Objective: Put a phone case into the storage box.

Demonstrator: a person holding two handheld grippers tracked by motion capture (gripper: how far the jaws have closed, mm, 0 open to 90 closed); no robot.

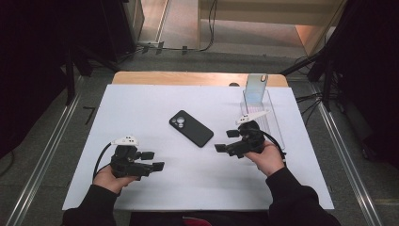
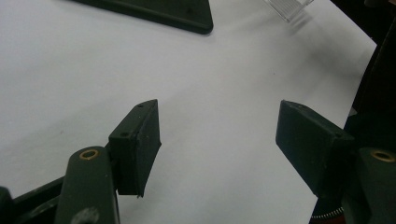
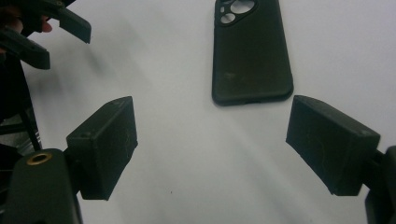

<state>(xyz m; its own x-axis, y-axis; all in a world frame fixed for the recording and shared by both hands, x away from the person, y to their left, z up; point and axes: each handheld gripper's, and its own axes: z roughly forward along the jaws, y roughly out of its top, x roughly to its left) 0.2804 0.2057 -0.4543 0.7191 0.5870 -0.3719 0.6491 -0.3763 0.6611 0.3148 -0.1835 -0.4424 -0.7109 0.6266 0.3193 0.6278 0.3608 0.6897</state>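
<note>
A black phone case point(image 1: 191, 128) lies flat, camera cut-outs up, in the middle of the white table mat point(image 1: 141, 108). My right gripper point(image 1: 227, 140) hovers just right of it, open, its jaws pointing left with nothing between them. In the right gripper view the phone case point(image 3: 252, 51) lies just beyond the two pads point(image 3: 105, 144). My left gripper point(image 1: 153, 160) rests at the front left, open and empty, jaws pointing right. A corner of the case point(image 2: 163, 14) shows at the top of the left gripper view. A phone point(image 1: 255, 88) with a shiny back stands upright in a clear stand point(image 1: 268, 120) at the back right.
The mat covers a wooden table point(image 1: 197, 78). Metal rails run along the floor on both sides. The other hand's gripper point(image 3: 44, 30) shows at the upper left of the right gripper view. The clear stand's edge point(image 2: 289, 7) is at the top of the left gripper view.
</note>
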